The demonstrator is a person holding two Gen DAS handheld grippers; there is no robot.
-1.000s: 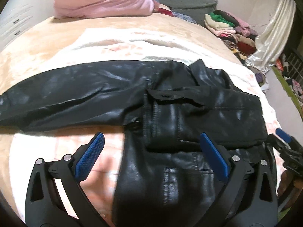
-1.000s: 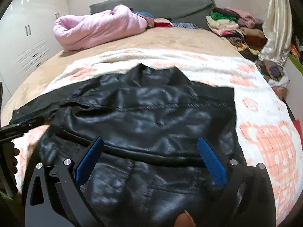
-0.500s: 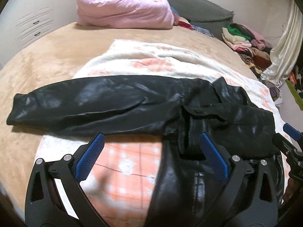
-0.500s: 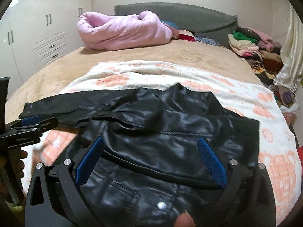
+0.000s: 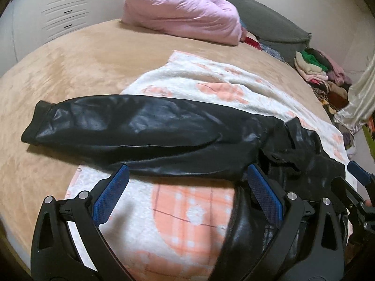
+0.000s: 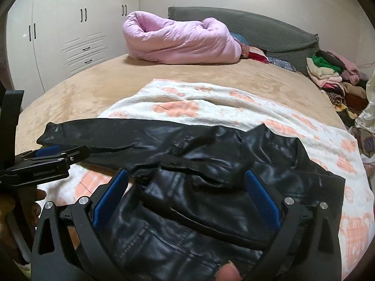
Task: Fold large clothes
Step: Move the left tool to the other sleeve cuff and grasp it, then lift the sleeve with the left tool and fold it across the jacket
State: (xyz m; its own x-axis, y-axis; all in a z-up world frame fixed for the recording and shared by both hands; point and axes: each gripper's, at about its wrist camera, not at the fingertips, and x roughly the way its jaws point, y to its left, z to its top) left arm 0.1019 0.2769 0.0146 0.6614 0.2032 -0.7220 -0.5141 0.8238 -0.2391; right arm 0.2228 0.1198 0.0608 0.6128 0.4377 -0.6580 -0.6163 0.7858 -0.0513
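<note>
A black leather jacket (image 6: 211,187) lies on a white and orange blanket (image 6: 211,103) on the bed. Its body is partly folded; one sleeve (image 5: 131,128) stretches out to the left onto the tan bedcover. My left gripper (image 5: 187,194) is open and empty, low over the blanket just in front of the sleeve. It also shows at the left of the right wrist view (image 6: 51,157). My right gripper (image 6: 187,194) is open and empty above the jacket's body. It shows at the right edge of the left wrist view (image 5: 358,187).
A rolled pink duvet (image 6: 182,42) lies at the head of the bed by a grey headboard (image 6: 257,32). A pile of clothes (image 6: 332,75) sits at the far right. White wardrobes (image 6: 70,42) stand to the left. The tan bedcover (image 5: 70,65) spreads left.
Both grippers have swung left and pulled back. The left view now centres on the outstretched sleeve instead of the jacket body. The jacket has not visibly moved.
</note>
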